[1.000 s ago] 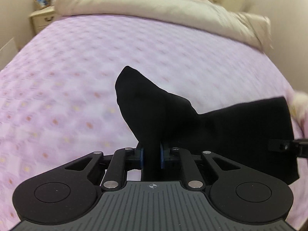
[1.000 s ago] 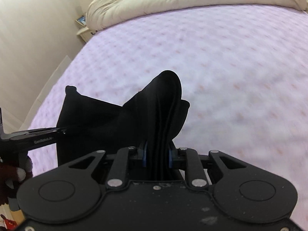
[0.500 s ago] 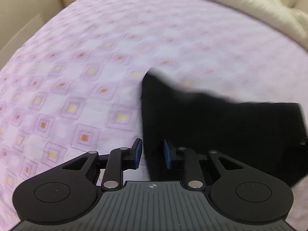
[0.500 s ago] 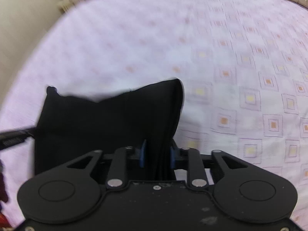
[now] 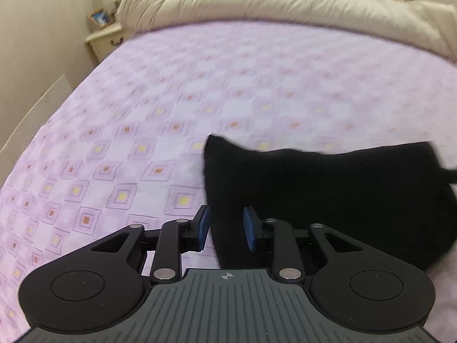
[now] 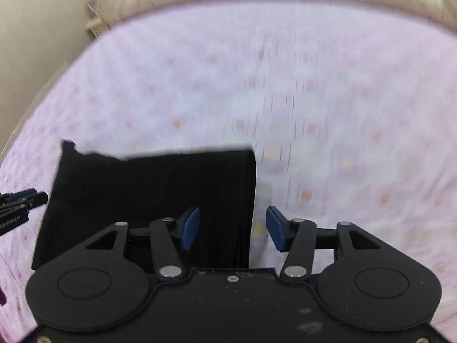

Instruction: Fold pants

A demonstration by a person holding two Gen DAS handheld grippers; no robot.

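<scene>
Bedspread (image 5: 142,114) carries folded pants (image 5: 328,194) between both opened grippers (image 5: 225,228).

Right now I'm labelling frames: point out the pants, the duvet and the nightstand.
pants (image 5: 328,188), left wrist view, middle of the black fabric
duvet (image 5: 271,3), left wrist view, top of the cream bulk
nightstand (image 5: 107,38), left wrist view, its front

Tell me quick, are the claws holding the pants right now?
Left claw: open, holding nothing; black pants lie between its blue pads.
Right claw: open wider, holding nothing.
</scene>
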